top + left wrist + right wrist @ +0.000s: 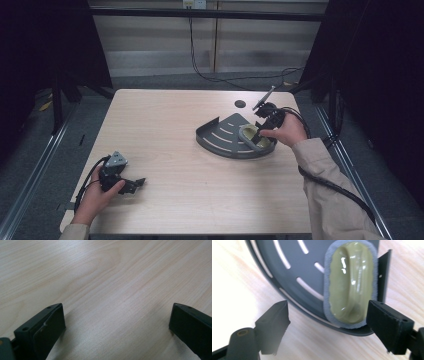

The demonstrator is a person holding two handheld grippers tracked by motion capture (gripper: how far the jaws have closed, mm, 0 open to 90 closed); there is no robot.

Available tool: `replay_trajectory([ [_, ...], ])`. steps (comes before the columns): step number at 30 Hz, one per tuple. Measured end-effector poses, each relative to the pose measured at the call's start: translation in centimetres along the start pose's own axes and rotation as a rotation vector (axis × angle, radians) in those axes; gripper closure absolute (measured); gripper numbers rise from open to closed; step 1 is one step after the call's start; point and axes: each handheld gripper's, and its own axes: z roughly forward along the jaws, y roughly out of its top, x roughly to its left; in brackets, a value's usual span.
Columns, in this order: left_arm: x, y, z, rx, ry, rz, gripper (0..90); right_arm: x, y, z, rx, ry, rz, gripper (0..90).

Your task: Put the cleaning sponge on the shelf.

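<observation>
A grey quarter-round tray [220, 134] with curved slots lies on the wooden table, right of centre. An oval brush with an olive handle and a grey fuzzy rim [254, 137] rests in the tray's right end. In the right gripper view the tray [287, 270] and the brush [350, 282] lie just beyond the jaws. My right gripper [260, 131] hovers over the tray's right end, open [327, 323], with nothing between its jaws. My left gripper [136, 184] rests low at the table's front left, open [116, 325] over bare wood.
A small dark round hole [240, 104] sits in the table behind the tray. A black cable [200, 60] runs down the back wall to the floor. Black frame posts stand at both sides. Bare wood [165, 160] spreads between the two grippers.
</observation>
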Motion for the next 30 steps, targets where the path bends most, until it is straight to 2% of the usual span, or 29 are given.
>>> replay_trajectory([
  [14,0.0,0.0,0.0,0.000,-0.001,-0.002,0.0,2.7,-0.7,-0.7,-0.005,0.055,-0.078,15.2],
  [17,0.0,0.0,0.0,-0.001,-0.001,-0.005,0.0,3.3,-1.1,-0.9,-0.004,0.073,-0.097,15.2],
  [18,0.0,0.0,0.0,0.000,-0.001,-0.004,0.0,3.6,-1.4,-0.9,-0.001,0.073,-0.121,15.2],
  [20,0.0,0.0,0.0,-0.001,-0.001,-0.005,0.0,3.9,-1.7,-0.9,0.002,0.083,-0.137,15.2],
  [30,0.0,0.0,0.0,0.005,0.000,0.005,0.0,5.4,-3.3,-0.3,0.002,0.111,-0.195,15.3],
])
